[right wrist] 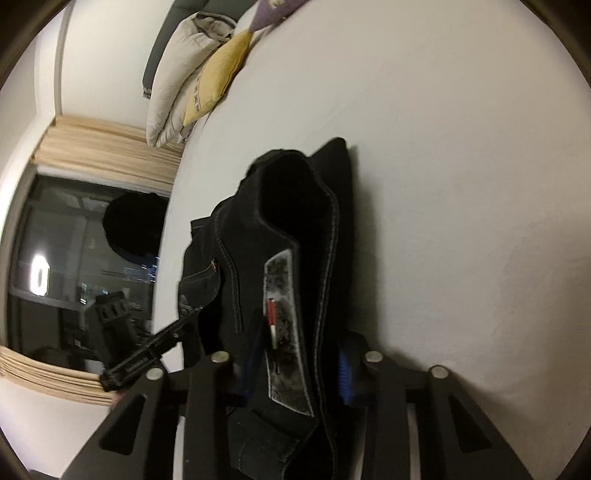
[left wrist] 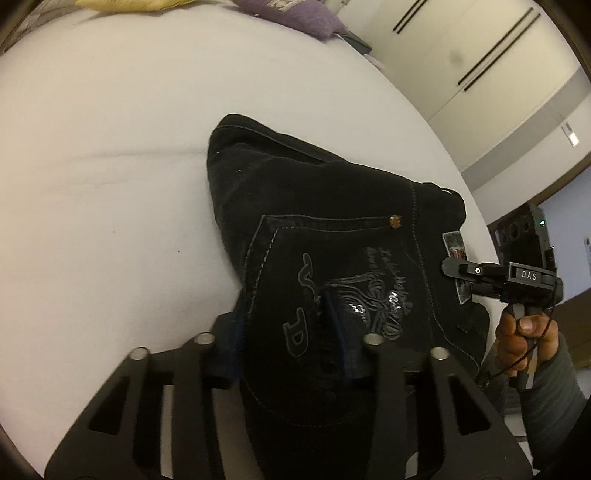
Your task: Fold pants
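On the smooth white bed sheet (left wrist: 110, 166), both grippers pinch black stitched denim pants (left wrist: 314, 229): the left gripper (left wrist: 291, 328) clamps the embroidered back pocket, the right gripper (right wrist: 295, 354) the waistband's rectangular patch (right wrist: 284, 325).

The black pants (left wrist: 332, 236) lie folded on a white bed (left wrist: 110, 184), back pocket with pale embroidery facing up and a small copper rivet (left wrist: 395, 221) at the pocket's corner. The left gripper (left wrist: 291, 332) is clamped on the pants' near edge, its blue-padded fingers (left wrist: 341, 332) pressing the denim on both sides. At the pants' right edge, by the waistband label (left wrist: 456, 245), the right gripper (left wrist: 452, 266) reaches in, gripped by a hand (left wrist: 524, 332) in a grey sleeve (left wrist: 554, 398). Beyond the pants, yellow and purple pillows (left wrist: 295, 14) lie at the bed's far end.
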